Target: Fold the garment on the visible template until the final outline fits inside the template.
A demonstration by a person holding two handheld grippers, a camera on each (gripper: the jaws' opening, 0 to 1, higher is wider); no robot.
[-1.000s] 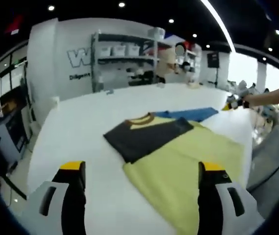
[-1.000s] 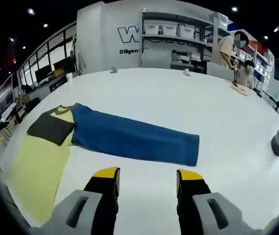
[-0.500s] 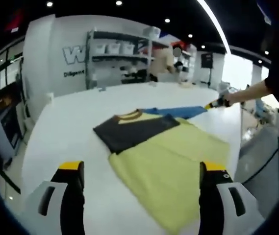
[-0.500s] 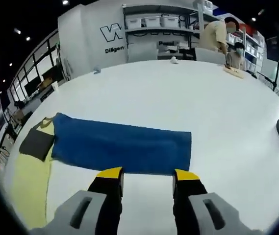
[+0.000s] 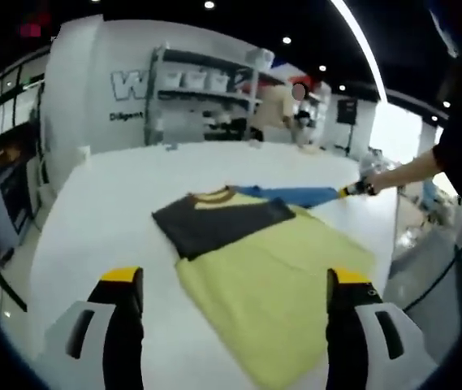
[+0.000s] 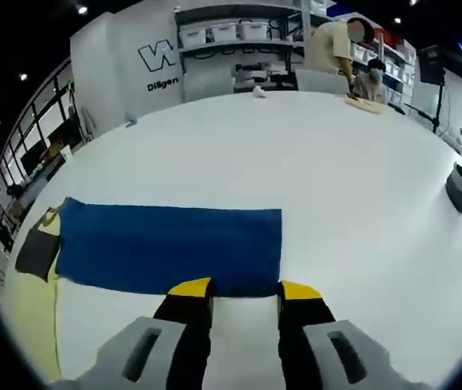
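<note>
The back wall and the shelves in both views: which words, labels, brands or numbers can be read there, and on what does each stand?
"W": large letter on the white wall, cut off by the shelf rack.
"Diligen": small line below it on that wall, cut off too.
Bins on the rack: labels too small to read.

garment: yellow, dark-grey top | template: blue | table: white

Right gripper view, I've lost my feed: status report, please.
Right gripper open, jaws at near edge of blue cloth. Left gripper open, short of yellow and grey shirt. Nothing folded yet; white table unobstructed around it.
</note>
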